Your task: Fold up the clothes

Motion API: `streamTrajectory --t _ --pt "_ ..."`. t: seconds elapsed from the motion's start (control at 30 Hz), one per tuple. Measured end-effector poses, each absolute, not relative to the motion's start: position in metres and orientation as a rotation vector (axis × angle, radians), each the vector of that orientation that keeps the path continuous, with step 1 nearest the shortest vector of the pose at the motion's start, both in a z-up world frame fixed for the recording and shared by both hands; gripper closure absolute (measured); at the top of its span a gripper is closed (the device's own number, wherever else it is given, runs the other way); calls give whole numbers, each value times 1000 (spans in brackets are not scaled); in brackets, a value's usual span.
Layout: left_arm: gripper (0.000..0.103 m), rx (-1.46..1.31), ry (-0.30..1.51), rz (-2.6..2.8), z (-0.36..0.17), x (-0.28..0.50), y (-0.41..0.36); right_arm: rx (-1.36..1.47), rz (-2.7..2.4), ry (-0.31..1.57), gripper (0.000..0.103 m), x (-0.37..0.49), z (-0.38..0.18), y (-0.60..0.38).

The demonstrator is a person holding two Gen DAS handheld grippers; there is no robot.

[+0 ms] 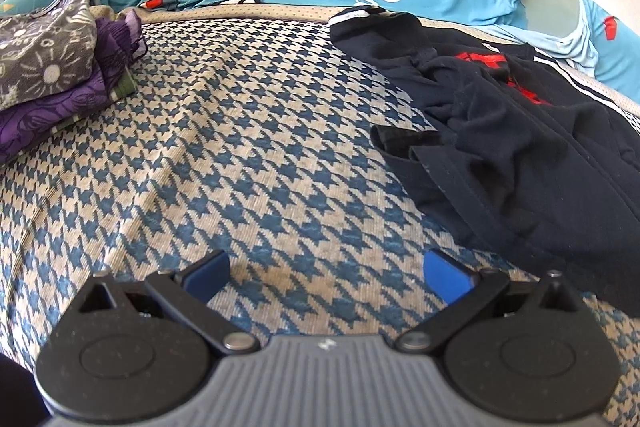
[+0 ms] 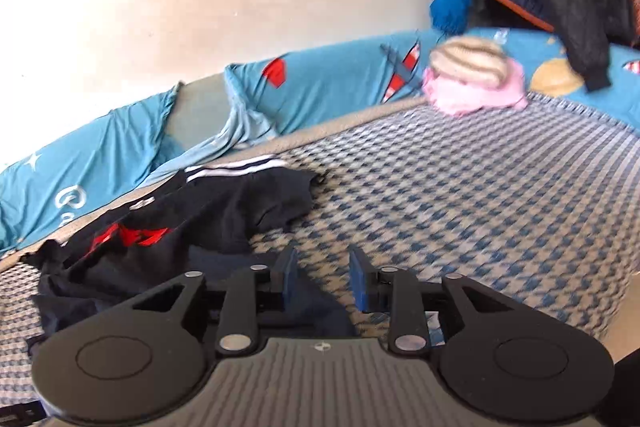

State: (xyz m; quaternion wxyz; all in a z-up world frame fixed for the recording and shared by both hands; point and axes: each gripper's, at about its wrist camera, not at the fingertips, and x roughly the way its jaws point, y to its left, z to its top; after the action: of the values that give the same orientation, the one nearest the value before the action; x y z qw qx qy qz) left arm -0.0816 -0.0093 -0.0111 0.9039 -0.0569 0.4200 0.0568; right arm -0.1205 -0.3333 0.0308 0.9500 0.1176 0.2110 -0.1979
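Lying crumpled on bed (image 1: 240, 147), dark shirt (image 1: 520, 131), red print, white stripes

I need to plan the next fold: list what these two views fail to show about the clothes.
- Left wrist view: the black garment is cut off at the right edge; its crumpled folds hide its shape.
- Left wrist view: the folded stack runs off the left edge.
- Right wrist view: motion blur smears the pink item; the right gripper hides the black garment's near hem.
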Motion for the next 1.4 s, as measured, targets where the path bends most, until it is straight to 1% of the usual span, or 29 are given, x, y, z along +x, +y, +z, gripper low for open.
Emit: streamTrajectory --t 0.17,0.37,0.5,0.77,0.97,1.1,1.27,1.33,1.4 --pt "0 -77 887 137 -13 -79 -13 258 -267 465 66 -116 28 -324" --pt "0 -69 907 151 -13 -77 -12 186 4 552 66 -108 10 -280" --pt "0 -84 905 164 -11 -76 -8 86 138 577 66 -108 -3 -242" --pt "0 -169 890 239 -7 -74 12 -124 337 546 66 -115 -24 -175" --pt "0 -181 915 276 -9 -69 21 -158 365 546 66 -98 -35 -155" --pt "0 -136 930 289 -12 -64 17 -209 384 533 65 -88 -39 -145" --pt "0 -109 937 296 -14 -62 15 -267 396 522 60 -75 -47 -132" --pt "0 -116 939 294 -13 -62 16 -313 385 524 60 -70 -55 -126" --pt "0 -122 940 291 -12 -62 17 -317 388 521 69 -69 -58 -125"
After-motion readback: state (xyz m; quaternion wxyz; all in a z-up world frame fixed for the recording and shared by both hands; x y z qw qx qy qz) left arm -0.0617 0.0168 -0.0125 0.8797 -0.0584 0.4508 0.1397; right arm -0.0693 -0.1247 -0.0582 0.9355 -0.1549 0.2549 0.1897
